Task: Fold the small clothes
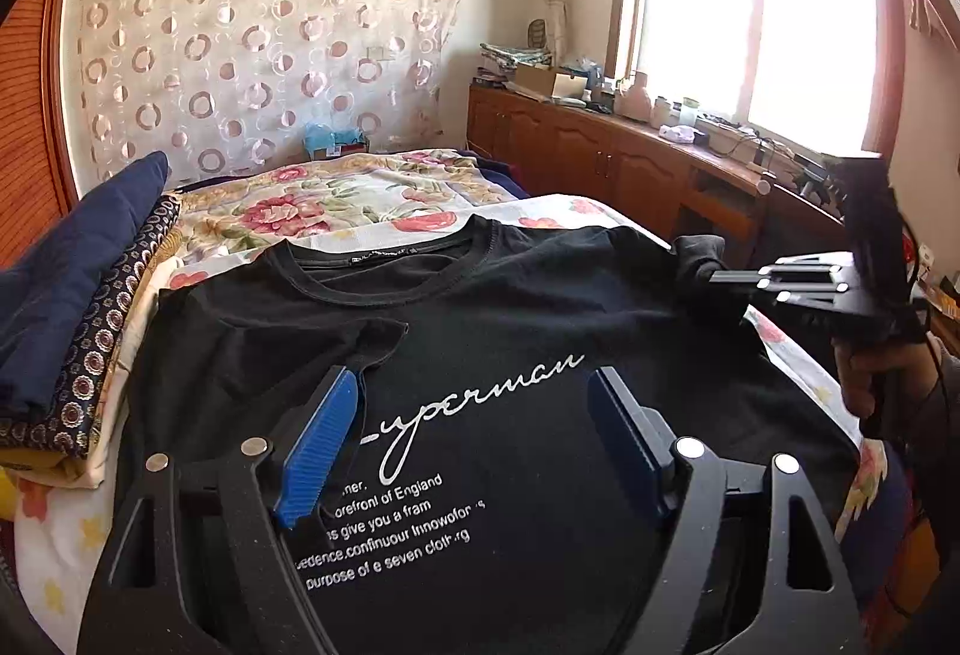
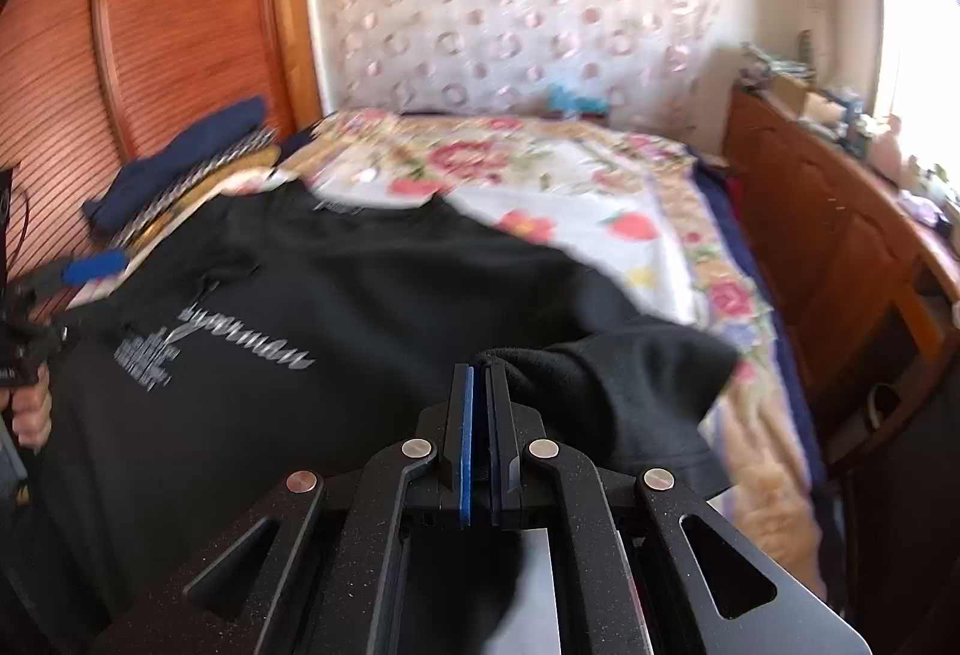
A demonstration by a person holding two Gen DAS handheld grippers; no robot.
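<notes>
A black T-shirt (image 1: pixel 510 331) with white lettering lies front up on the floral bedsheet (image 1: pixel 372 199). Its left sleeve is folded in over the chest. My left gripper (image 1: pixel 474 403) is open just above the shirt's print, holding nothing. My right gripper (image 2: pixel 479 373) is shut on the shirt's right sleeve (image 2: pixel 606 379) and holds it bunched and raised; it also shows in the left wrist view (image 1: pixel 714 274) at the shirt's right shoulder. The right wrist view is blurred, and the left gripper (image 2: pixel 90 265) shows at its left edge.
A stack of folded dark blue and patterned cloths (image 1: pixel 78 295) lies left of the shirt. A wooden cabinet (image 1: pixel 600 151) crowded with items runs along the bed's right side under the window. A slatted wooden headboard (image 2: pixel 150 25) stands at the left.
</notes>
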